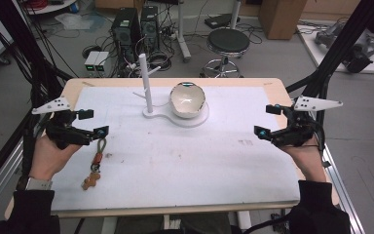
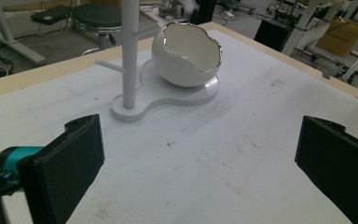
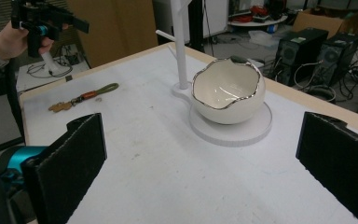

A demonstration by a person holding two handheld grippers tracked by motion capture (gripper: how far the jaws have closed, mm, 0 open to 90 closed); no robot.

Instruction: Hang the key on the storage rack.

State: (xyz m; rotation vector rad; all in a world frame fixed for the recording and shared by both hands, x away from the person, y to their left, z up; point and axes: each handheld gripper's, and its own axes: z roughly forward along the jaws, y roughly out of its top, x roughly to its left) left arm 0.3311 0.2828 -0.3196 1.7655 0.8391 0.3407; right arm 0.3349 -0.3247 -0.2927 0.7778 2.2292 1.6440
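Observation:
A white egg-shaped bowl [image 1: 187, 100] with a jagged silver rim sits on the round end of a white stand base [image 1: 198, 119]. An upright white post [image 1: 145, 83] with side pegs rises from the base's other end. A keychain [image 1: 95, 163] with a green loop, an orange piece and a tan charm lies on the white mat at the left. My left gripper [image 1: 93, 122] hovers open just above and left of the keychain's loop. My right gripper [image 1: 267, 120] is open at the table's right side, holding nothing. The left gripper view faces the bowl [image 2: 186, 56] and the post [image 2: 130, 56]. The right gripper view takes in the bowl [image 3: 228, 93] and the keychain [image 3: 81, 99].
The white mat [image 1: 185, 161] covers most of the wooden table [image 1: 272, 84]. Black frame struts [image 1: 331, 53] rise at both sides. Beyond the far edge stand a round stool [image 1: 228, 41], computer towers [image 1: 126, 29] and a cardboard box [image 1: 282, 17].

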